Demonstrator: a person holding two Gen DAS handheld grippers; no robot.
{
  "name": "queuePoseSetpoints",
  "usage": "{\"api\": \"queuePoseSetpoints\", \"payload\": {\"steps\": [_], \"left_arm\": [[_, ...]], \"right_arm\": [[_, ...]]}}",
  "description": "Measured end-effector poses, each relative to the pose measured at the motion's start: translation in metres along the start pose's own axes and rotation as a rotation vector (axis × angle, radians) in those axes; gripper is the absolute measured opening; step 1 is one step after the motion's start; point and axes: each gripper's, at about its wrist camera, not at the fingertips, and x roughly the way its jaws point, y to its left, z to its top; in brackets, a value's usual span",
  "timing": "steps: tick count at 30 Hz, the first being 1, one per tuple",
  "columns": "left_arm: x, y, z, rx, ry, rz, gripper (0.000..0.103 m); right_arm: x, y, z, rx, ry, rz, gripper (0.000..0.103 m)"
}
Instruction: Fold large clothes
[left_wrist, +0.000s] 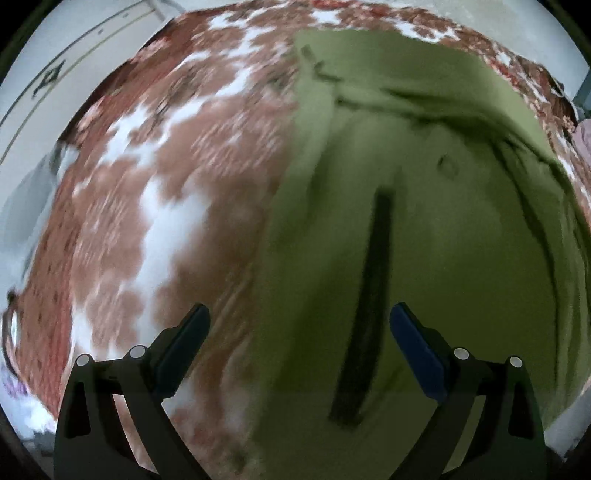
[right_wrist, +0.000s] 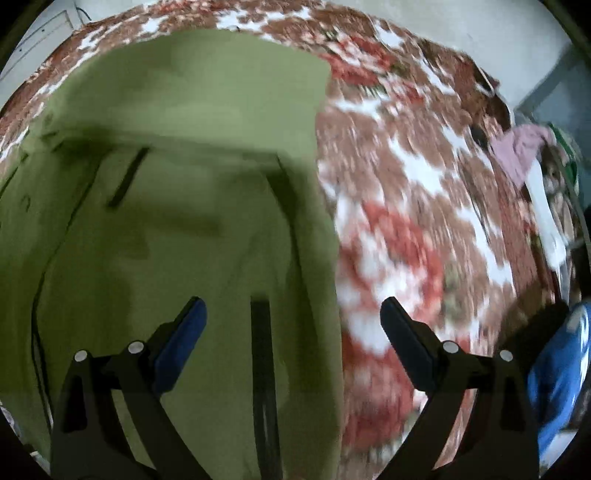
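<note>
An olive-green garment with dark strips lies spread on a bed covered by a red, brown and white floral sheet. In the left wrist view my left gripper hangs open above the garment's left edge, nothing between its fingers. The right wrist view shows the same green garment with its far part folded over. My right gripper is open over the garment's right edge, where it meets the floral sheet. Both views are motion-blurred.
A pile of pink and white clothes lies at the bed's right side. A blue cloth sits at the lower right. A pale wall or door stands beyond the bed's far left.
</note>
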Motion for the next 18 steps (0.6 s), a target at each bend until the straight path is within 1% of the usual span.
{"api": "queuePoseSetpoints", "payload": {"steps": [4,7,8,9,10,12,14,17,18], "left_arm": [[-0.008,0.026,-0.043,-0.027,0.052,0.018,0.096],[-0.009,0.042,-0.071,-0.095,0.099,-0.012,0.096],[-0.008,0.047,-0.080,-0.128,0.116,-0.031,0.096],[-0.006,0.050,-0.089,-0.161,0.130,-0.050,0.096],[-0.005,0.051,-0.093,-0.176,0.137,-0.058,0.096],[-0.005,0.051,-0.102,-0.209,0.150,-0.089,0.096],[-0.004,0.048,-0.105,-0.210,0.145,-0.118,0.096],[0.000,0.039,-0.107,-0.198,0.157,-0.143,0.096],[0.002,0.036,-0.107,-0.196,0.160,-0.156,0.096]], "right_arm": [[-0.003,-0.014,-0.046,0.026,0.043,-0.021,0.093],[-0.002,-0.032,-0.085,0.071,0.085,-0.019,0.093],[0.000,-0.040,-0.098,0.094,0.102,-0.006,0.093],[0.002,-0.050,-0.116,0.126,0.130,0.024,0.093],[0.004,-0.056,-0.130,0.140,0.150,0.044,0.093],[0.003,-0.063,-0.159,0.129,0.181,0.051,0.093],[0.002,-0.063,-0.171,0.119,0.200,0.056,0.093],[0.005,-0.063,-0.186,0.159,0.231,0.123,0.093],[0.007,-0.061,-0.189,0.182,0.240,0.166,0.093]]}}
